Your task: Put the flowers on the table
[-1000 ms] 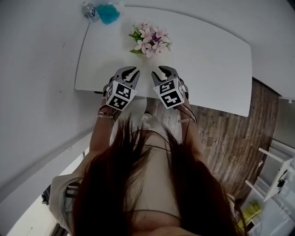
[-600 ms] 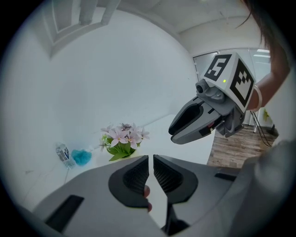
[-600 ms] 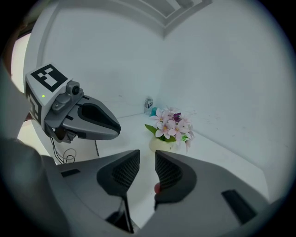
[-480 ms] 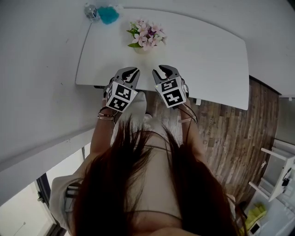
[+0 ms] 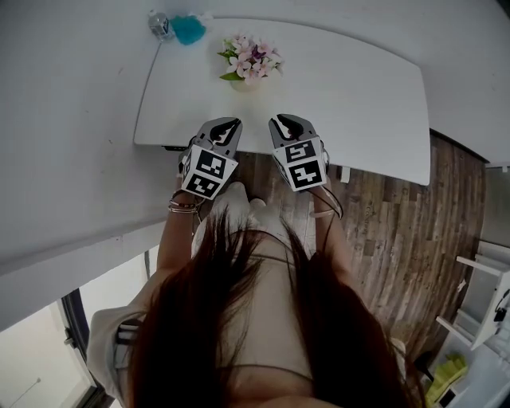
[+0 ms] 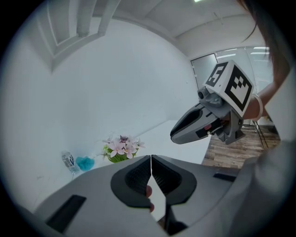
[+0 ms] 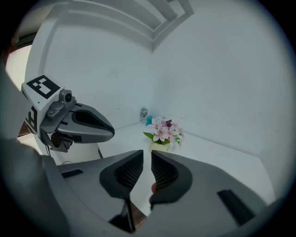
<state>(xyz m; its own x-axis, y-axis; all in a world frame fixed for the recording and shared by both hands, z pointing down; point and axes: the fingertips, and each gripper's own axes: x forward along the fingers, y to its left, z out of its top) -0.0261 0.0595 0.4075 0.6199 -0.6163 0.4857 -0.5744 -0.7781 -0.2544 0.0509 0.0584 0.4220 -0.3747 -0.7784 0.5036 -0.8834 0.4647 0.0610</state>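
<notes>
The flowers [image 5: 250, 60] are standing in a small pale pot [image 7: 157, 146] on the white surface [image 5: 358, 103], toward its far left part. They are sitting near a bottle [image 5: 159, 24] and a teal thing [image 5: 188, 29] at the far left corner, clear of both.

The left gripper [image 5: 232, 123] and the right gripper [image 5: 281, 120] are hovering side by side at the near edge of the surface, pointing toward the flowers and well apart from them. The left gripper's jaws are pressing together tip to tip, with nothing between them. The right gripper's jaws have just been closing and are standing a narrow slit apart, pinching nothing; through its view the flowers are showing beyond the gap, untouched.

A wooden floor [image 5: 390, 231] is showing beside the surface, under the person's arms.
</notes>
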